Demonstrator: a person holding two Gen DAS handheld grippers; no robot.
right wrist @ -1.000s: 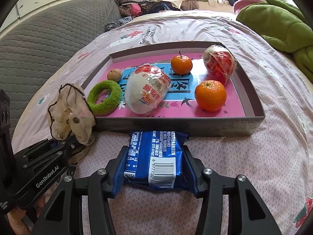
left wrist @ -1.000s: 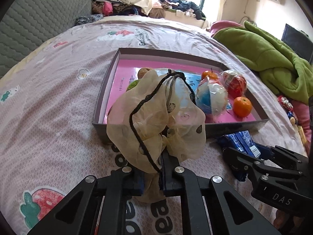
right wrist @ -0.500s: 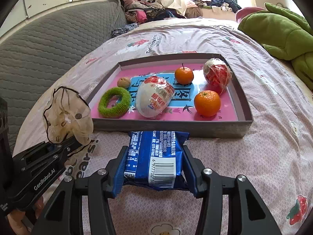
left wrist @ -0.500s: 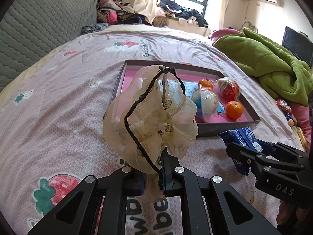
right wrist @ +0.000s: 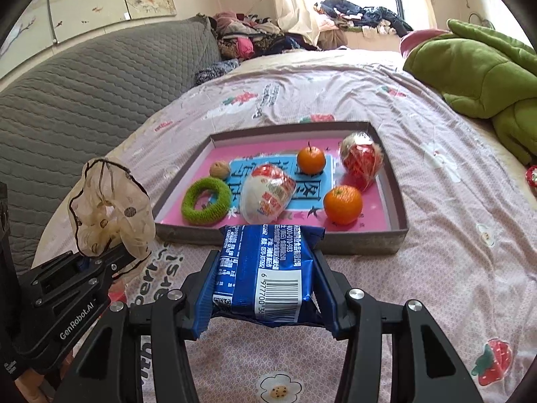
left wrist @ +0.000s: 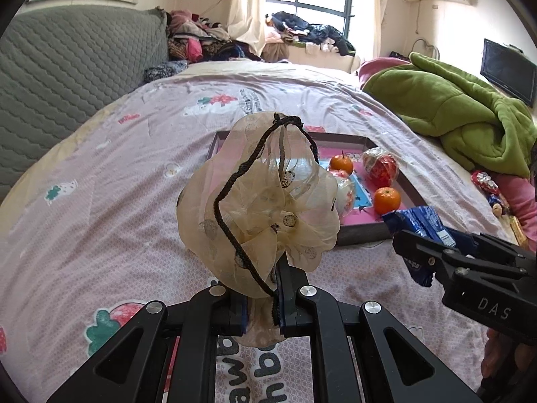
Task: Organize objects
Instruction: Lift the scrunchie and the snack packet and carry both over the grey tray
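My left gripper (left wrist: 263,288) is shut on a beige sheer scrunchie (left wrist: 258,198) with black trim and holds it up above the bed; it also shows in the right wrist view (right wrist: 107,208). My right gripper (right wrist: 265,285) is shut on a blue snack packet (right wrist: 268,268), just short of the tray's near wall; the packet also shows in the left wrist view (left wrist: 416,221). The grey tray (right wrist: 397,194) with a pink floor holds a green ring scrunchie (right wrist: 206,201), a walnut (right wrist: 220,169), a white wrapped snack (right wrist: 266,193), two oranges (right wrist: 342,205) and a red netted fruit (right wrist: 360,161).
The tray lies on a pink patterned bedsheet (right wrist: 453,252). A green blanket (left wrist: 463,114) is heaped at the right. A grey quilted headboard (right wrist: 84,100) runs along the left. Clothes are piled by the window (left wrist: 302,33). Small wrapped items (left wrist: 483,181) lie at the bed's right edge.
Both grippers have pulled back and risen from the tray, which now looks smaller and farther. The scrunchie and the blue packet stay gripped.
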